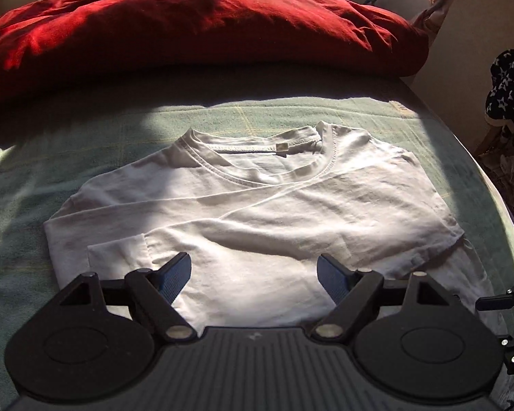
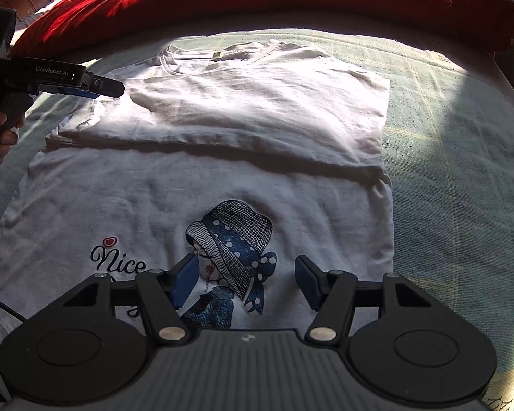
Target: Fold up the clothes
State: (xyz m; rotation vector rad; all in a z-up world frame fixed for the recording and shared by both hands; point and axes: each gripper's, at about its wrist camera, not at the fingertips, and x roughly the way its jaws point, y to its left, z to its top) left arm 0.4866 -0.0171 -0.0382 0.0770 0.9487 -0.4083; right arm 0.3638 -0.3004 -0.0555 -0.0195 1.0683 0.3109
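My white T-shirt [image 2: 202, 178] lies on the green bedspread [image 2: 462, 171], sleeves tucked in and its collar half lying over the printed half; one more fold seems left; my left gripper [image 1: 255, 275] and right gripper [image 2: 245, 282] gape wide, holding nothing.

Harsh sunlight, deep shadows, fisheye warp

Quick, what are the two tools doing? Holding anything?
Left tool: open, holding nothing, over the shirt.
Right tool: open, holding nothing.
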